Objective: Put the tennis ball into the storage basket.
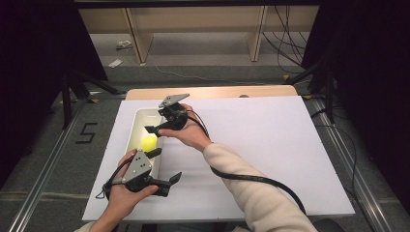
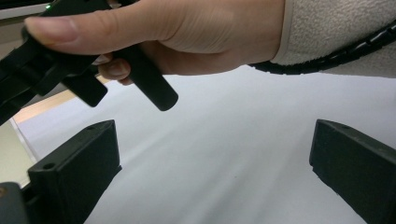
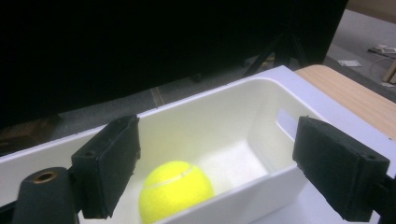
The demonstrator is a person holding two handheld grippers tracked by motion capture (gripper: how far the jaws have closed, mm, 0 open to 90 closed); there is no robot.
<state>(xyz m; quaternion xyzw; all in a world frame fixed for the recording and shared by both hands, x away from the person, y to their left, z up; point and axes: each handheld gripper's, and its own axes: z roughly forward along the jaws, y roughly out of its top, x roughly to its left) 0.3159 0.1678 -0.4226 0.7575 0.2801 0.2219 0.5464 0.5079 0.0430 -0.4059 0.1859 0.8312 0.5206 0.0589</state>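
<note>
Tennis ball (image 3: 175, 190) lies in bin (image 3: 261, 186), below the wide-open, empty right hand-held gripper (image 3: 215, 163).

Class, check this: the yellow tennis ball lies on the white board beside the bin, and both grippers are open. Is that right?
Not quite. The tennis ball lies inside the white bin, as the right gripper view shows. Both the left gripper and right gripper are indeed open.

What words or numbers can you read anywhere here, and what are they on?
"5" - a big dark number marked on the grey floor left of the table.
No writing can be read on the tennis ball, the white bin, the left gripper or the right gripper.
</note>
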